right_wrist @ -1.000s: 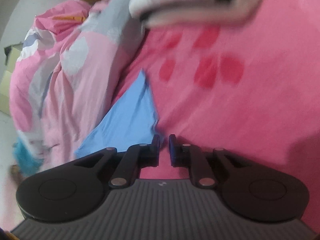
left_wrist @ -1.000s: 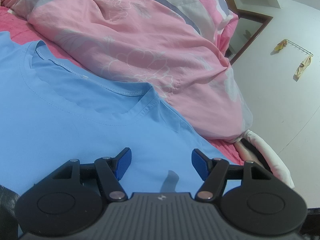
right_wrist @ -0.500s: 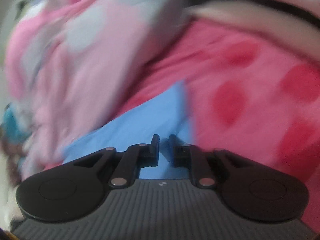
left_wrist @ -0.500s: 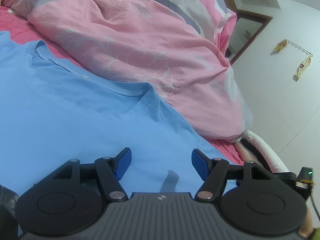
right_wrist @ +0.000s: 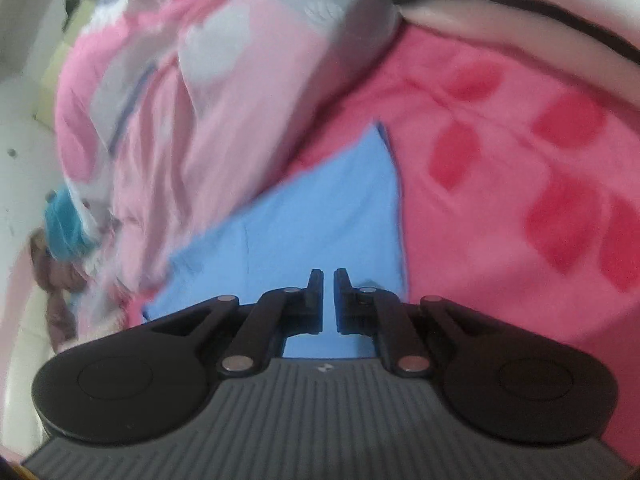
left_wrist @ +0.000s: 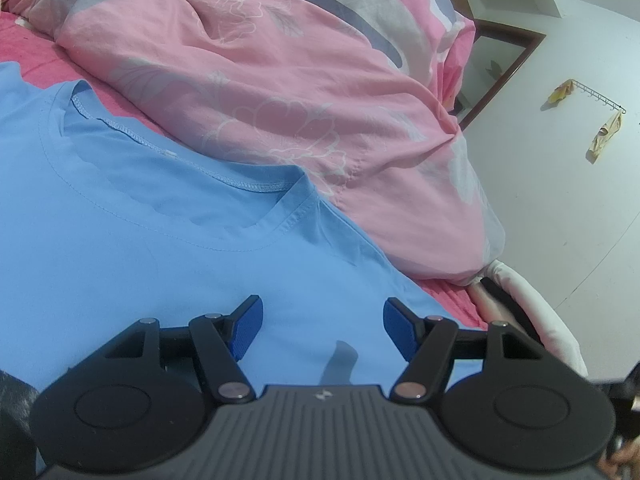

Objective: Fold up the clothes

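Left wrist view: the blue T-shirt [left_wrist: 132, 248] is seen spread flat on the pink bed sheet [right_wrist: 500, 184] under the wide-open left gripper [left_wrist: 322, 328], the right gripper [right_wrist: 329, 300] nearly closed on nothing, and the thin, limp, light cloth is judged best pinched at a hem or shoulder edge.

Shirt [left_wrist: 120, 248] cut off by left edge and hidden below by left gripper [left_wrist: 322, 326] body. Right wrist view blurred: duvet [right_wrist: 168, 128] pattern unreadable; teal object [right_wrist: 64, 226] at left unidentified. Fabric possibly pinched between right gripper [right_wrist: 328, 300] fingers; not resolved.
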The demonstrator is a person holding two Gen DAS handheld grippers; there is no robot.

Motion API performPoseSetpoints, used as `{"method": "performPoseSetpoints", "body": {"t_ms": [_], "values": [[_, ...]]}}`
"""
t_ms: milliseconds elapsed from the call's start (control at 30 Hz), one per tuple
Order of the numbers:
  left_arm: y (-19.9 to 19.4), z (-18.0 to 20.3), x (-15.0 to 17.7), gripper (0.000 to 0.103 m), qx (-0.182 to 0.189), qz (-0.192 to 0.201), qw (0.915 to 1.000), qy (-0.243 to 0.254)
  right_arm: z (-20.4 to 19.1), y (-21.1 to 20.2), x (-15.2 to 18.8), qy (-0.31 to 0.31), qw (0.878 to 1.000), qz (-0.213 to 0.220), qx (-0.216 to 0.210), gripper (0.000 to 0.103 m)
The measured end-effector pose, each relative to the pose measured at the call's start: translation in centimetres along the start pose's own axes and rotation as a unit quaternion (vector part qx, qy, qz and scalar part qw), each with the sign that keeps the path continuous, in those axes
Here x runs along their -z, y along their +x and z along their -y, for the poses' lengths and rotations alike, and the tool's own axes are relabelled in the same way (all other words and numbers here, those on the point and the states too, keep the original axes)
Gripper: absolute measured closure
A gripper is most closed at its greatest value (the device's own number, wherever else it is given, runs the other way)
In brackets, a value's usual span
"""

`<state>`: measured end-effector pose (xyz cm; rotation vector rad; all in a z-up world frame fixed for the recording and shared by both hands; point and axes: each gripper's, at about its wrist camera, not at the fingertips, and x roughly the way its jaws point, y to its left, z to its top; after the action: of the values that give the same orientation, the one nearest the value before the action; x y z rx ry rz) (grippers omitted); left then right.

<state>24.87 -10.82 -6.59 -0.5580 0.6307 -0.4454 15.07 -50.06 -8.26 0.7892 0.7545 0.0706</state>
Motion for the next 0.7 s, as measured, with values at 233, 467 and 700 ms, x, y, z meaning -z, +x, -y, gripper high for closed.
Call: {"method": "performPoseSetpoints", "body": {"t_ms": [233,467,700], "values": [[-0.1,-0.1,-0.2,0.034,0.004,-0.003,1.0000,-0.004,3.1,-15.4,2.7,0.058,0.980,0.161,0.100,0.095],[-1.9,1.2,-1.3,0.029,-0.043,-0.022,0.9988,0.006,1.2,-32.9,14.6,0.030,0.957,0.256,0.130,0.080],[-12.9,4.8,-1.5,0.024,-0.093,-0.023,0.9910,0.094,-0.1,-39.4,21.8,-0.007,0.955,0.280,0.092,0.061]]}}
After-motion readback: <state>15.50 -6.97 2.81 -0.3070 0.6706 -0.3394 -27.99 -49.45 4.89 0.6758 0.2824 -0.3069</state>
